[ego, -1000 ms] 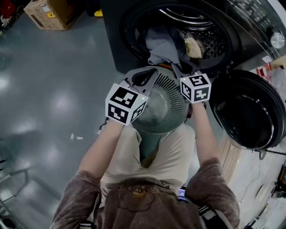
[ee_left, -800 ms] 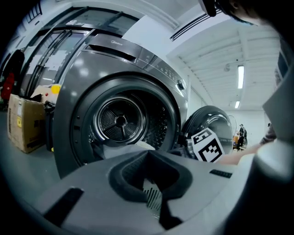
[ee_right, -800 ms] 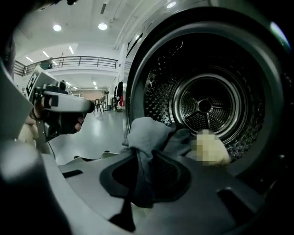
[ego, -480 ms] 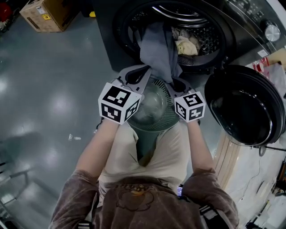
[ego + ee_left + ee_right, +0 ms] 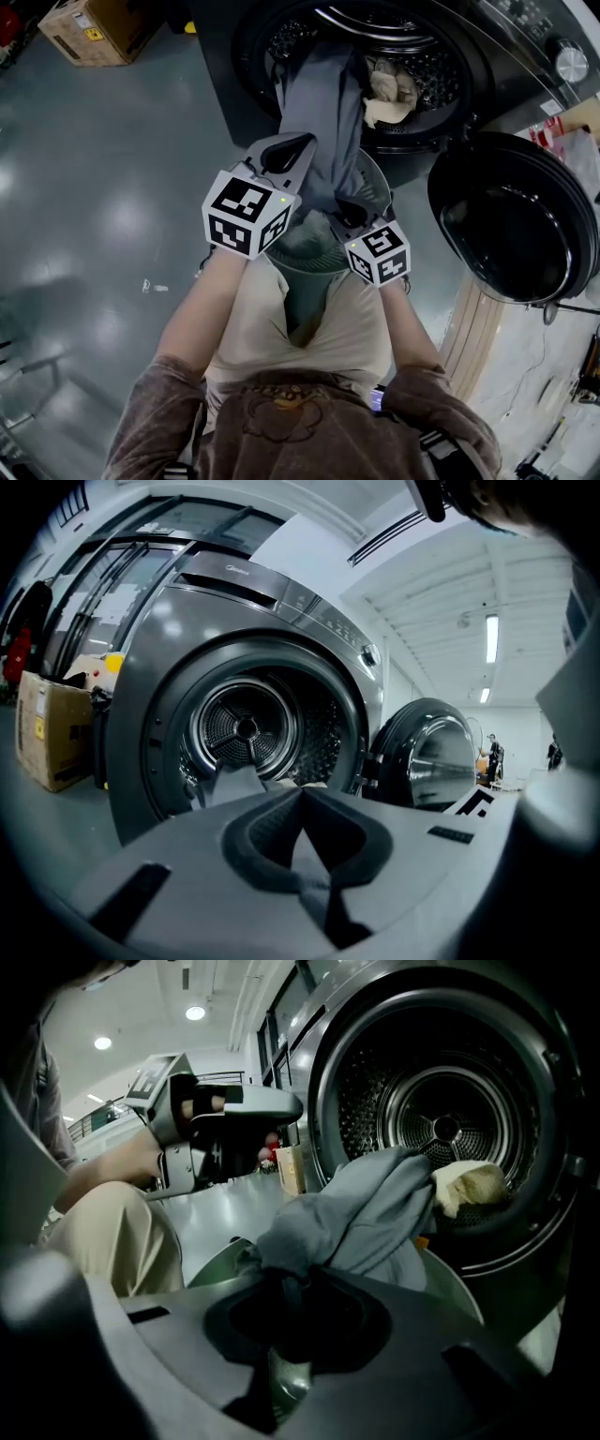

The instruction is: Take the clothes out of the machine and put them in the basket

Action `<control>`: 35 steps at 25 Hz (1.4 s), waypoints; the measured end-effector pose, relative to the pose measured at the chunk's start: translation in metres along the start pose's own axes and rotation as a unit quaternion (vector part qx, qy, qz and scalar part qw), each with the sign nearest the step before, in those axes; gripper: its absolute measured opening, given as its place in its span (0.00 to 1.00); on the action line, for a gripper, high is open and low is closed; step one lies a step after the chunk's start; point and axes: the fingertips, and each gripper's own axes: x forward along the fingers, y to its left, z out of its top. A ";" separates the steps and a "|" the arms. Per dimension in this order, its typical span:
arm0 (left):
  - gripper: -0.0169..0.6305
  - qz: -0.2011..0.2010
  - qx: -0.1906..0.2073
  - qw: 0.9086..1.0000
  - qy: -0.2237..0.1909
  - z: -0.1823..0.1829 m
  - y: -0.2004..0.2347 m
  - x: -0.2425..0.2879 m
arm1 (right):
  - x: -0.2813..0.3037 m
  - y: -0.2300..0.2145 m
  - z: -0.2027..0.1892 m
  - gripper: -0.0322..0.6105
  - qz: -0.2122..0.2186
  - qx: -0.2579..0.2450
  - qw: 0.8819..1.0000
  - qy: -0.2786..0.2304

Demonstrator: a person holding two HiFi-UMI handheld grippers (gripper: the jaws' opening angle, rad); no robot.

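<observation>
Your right gripper (image 5: 281,1283) is clamping a bunched end of the grey garment (image 5: 319,108). From those fingers the cloth is running up and away as one long band, and its far end is apparently lying over the lip of the machine (image 5: 159,649). The basket (image 5: 377,187) is sitting directly beneath your fingers, so the drop looks close, but the tail is trailing well beyond them. Your left gripper (image 5: 300,797) is pinched closed on nothing and hovering just beside the garment, nearer that trailing length. A cream cloth (image 5: 469,1185) is resting deeper in the drum. The open door (image 5: 511,225) is standing off to the right.
</observation>
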 end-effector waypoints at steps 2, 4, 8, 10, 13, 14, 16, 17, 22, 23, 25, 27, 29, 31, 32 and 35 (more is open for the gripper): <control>0.04 -0.001 0.000 1.000 0.000 0.000 -0.001 0.000 | -0.002 0.007 -0.007 0.13 0.003 0.001 1.000 0.006; 0.04 -0.002 0.001 1.000 -0.001 0.000 -0.002 0.000 | -0.003 0.012 -0.012 0.13 0.007 0.010 1.000 0.010; 0.04 0.000 0.000 1.000 -0.001 0.000 -0.001 -0.001 | -0.005 0.020 -0.025 0.13 0.017 0.028 0.999 0.020; 0.04 0.002 -0.001 1.000 -0.002 0.000 0.000 -0.001 | -0.004 0.020 -0.026 0.14 0.019 0.028 0.999 0.017; 0.04 0.001 -0.004 1.000 -0.003 0.000 0.000 0.000 | -0.002 0.016 -0.025 0.16 -0.004 0.004 1.000 0.004; 0.04 0.001 -0.004 1.000 -0.003 0.001 0.000 0.000 | -0.001 0.014 -0.024 0.19 -0.014 -0.005 1.000 0.003; 0.04 -0.001 -0.004 1.000 -0.003 0.001 0.000 0.000 | 0.000 0.013 -0.024 0.32 -0.020 -0.005 1.000 0.001; 0.04 -0.001 -0.004 1.000 -0.004 0.001 0.000 0.001 | 0.000 0.013 -0.023 0.35 -0.018 0.002 1.000 -0.001; 0.04 -0.001 -0.005 1.000 -0.005 0.001 0.001 0.001 | -0.004 0.008 -0.014 0.48 -0.023 0.027 0.999 -0.019; 0.04 -0.001 -0.005 1.000 -0.005 0.001 0.001 0.001 | -0.005 0.005 -0.011 0.50 -0.026 0.030 0.999 -0.025; 0.04 -0.002 -0.005 1.000 -0.006 0.001 0.001 0.000 | -0.007 -0.002 -0.004 0.50 -0.033 0.033 0.998 -0.035; 0.04 -0.002 -0.005 1.000 -0.006 0.002 0.001 0.000 | -0.008 -0.010 0.004 0.51 -0.040 0.034 0.998 -0.043; 0.04 -0.002 -0.005 1.000 -0.006 0.002 0.001 -0.001 | -0.008 -0.017 0.012 0.52 -0.045 0.032 0.997 -0.050; 0.04 -0.002 -0.005 1.000 -0.006 0.002 0.001 -0.001 | -0.005 -0.024 0.023 0.53 -0.049 0.026 0.997 -0.058; 0.04 -0.002 -0.005 1.000 -0.006 0.002 0.002 -0.001 | -0.004 -0.029 0.029 0.54 -0.052 0.020 0.996 -0.062; 0.04 0.000 -0.006 1.000 -0.007 0.002 0.003 -0.002 | 0.002 -0.046 0.053 0.56 -0.064 0.003 0.995 -0.079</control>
